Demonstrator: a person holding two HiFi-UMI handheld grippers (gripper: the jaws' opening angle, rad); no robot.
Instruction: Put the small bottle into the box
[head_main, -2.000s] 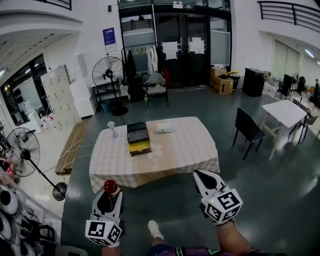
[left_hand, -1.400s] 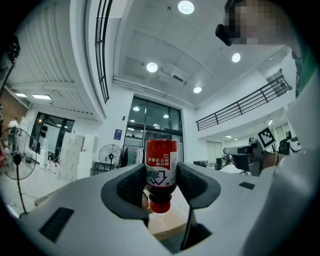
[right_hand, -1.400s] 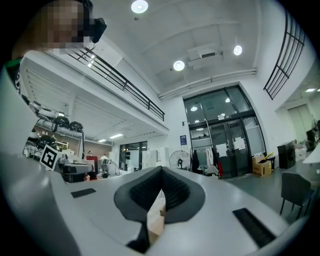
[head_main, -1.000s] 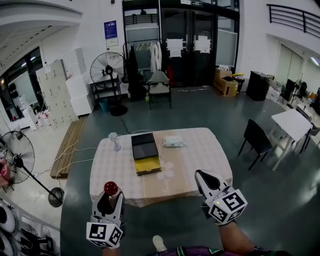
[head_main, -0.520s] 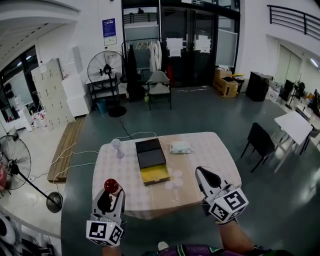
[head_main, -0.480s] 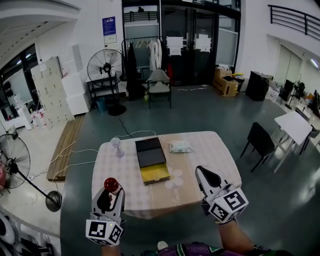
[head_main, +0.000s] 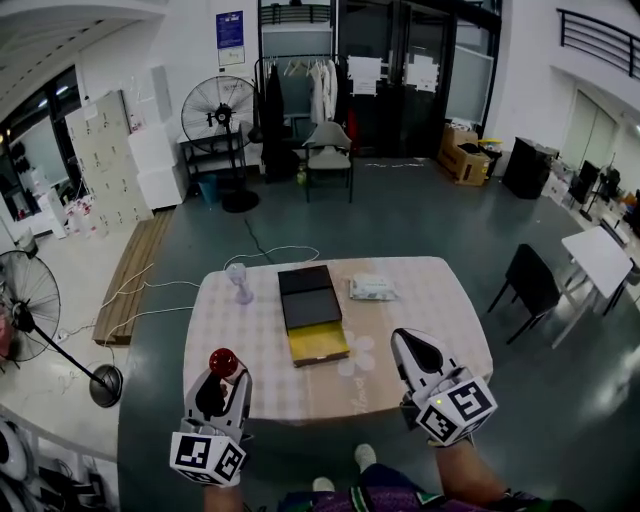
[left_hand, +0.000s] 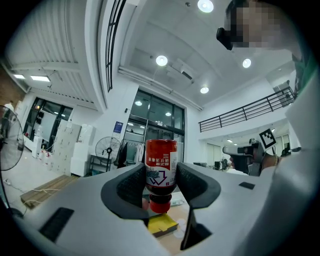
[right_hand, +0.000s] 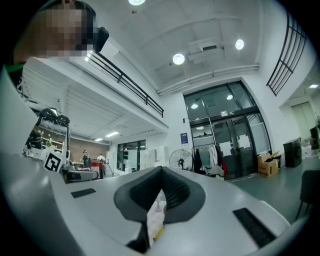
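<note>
Grey hall floor surrounds a cloth-covered table (head_main: 430, 320) at mid-frame in the head view, with the open box (head_main: 309, 298) near its centre, while at lower left the left gripper (head_main: 222, 385) is clenched on the small bottle (left_hand: 161, 167), apart from the box, and at lower right the right gripper (head_main: 412, 346) has its jaws pressed together on nothing.

1. A counter (head_main: 440, 320) draped in a pale checked cloth stands ahead of both grippers. Its near edge lies just beyond the left gripper (head_main: 222, 385) and the right gripper (head_main: 418, 352).
2. A flat rectangular box (head_main: 310, 300), black at its far part and yellow at its near end, lies mid-counter, ahead and between the two grippers.
3. A small pale stemmed object (head_main: 238, 282) stands ahead of the left gripper.
4. A white soft packet (head_main: 372, 289) lies ahead of the right gripper.
</note>
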